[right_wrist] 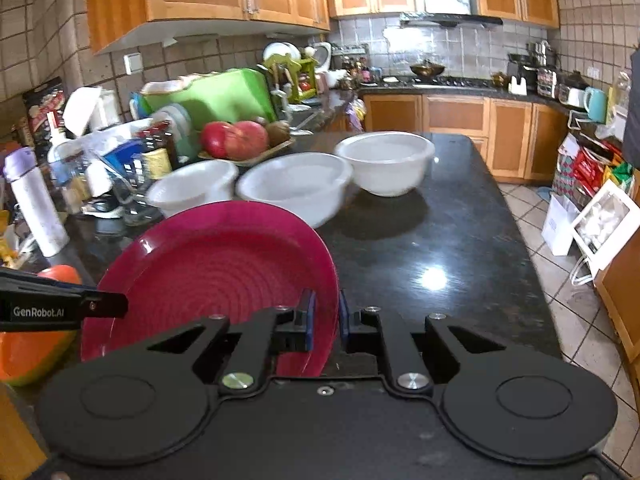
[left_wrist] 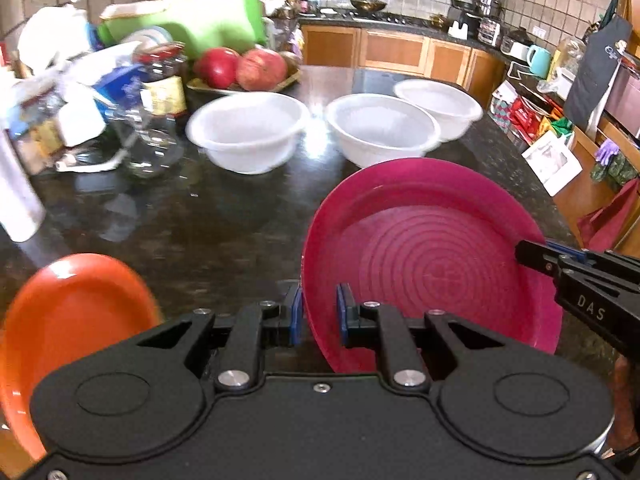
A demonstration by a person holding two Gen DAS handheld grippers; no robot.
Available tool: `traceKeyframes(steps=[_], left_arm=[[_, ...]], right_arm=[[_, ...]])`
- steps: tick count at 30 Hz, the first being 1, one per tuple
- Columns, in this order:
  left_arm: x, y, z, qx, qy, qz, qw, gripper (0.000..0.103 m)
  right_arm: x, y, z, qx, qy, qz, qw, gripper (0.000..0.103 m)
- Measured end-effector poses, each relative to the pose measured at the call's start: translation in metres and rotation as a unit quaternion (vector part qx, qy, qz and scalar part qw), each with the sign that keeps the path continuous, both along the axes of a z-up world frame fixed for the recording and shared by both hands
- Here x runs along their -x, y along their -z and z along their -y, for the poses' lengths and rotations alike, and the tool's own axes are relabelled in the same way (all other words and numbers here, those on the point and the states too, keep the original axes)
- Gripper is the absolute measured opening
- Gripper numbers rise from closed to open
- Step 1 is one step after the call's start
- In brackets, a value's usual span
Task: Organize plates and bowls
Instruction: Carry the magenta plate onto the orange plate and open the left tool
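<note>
Both grippers hold one magenta ribbed plate (left_wrist: 432,264) above the dark counter (left_wrist: 224,216). My left gripper (left_wrist: 320,312) is shut on the plate's left rim, and its blue pads press the edge. My right gripper (right_wrist: 325,316) is shut on the right rim of that plate (right_wrist: 212,276). Each gripper also shows in the other's view: the right gripper (left_wrist: 530,257) and the left gripper (right_wrist: 114,304). An orange plate (left_wrist: 68,320) lies at the near left. Three white bowls (left_wrist: 248,130) (left_wrist: 380,128) (left_wrist: 440,106) stand in a row behind.
A tray of red apples (left_wrist: 244,68), jars (left_wrist: 160,92), a white bottle (left_wrist: 16,200) and a green bin (left_wrist: 216,20) crowd the counter's left and back. The counter's right edge drops to a tiled floor (right_wrist: 560,248) lined with boxes and bags.
</note>
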State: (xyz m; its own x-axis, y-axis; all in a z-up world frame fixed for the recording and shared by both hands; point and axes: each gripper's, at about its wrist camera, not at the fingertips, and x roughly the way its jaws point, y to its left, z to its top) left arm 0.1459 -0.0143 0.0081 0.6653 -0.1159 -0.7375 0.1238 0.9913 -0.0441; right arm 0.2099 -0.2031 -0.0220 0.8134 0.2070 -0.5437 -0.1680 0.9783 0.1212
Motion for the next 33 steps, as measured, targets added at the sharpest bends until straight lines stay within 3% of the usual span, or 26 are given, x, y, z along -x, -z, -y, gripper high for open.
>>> traceKeyframes(steps=[9,20,33], left_arm=[[0.024,-0.014,-0.072,-0.008,-0.031,0.016,0.9993,0.023],[0.047,-0.007,-0.160,-0.014,-0.084,0.006,0.9964,0.023],[0.045,0.012,-0.216,-0.008,-0.089,-0.009,0.9959,0.022]], right_arm=[[0.017,-0.015,-0.077,-0.010,-0.037,0.010,0.999,0.014],[0.024,-0.009,-0.174,-0.012,-0.092,-0.017,0.996,0.014],[0.025,0.003,-0.227,0.003,-0.085,-0.035,0.996,0.014]])
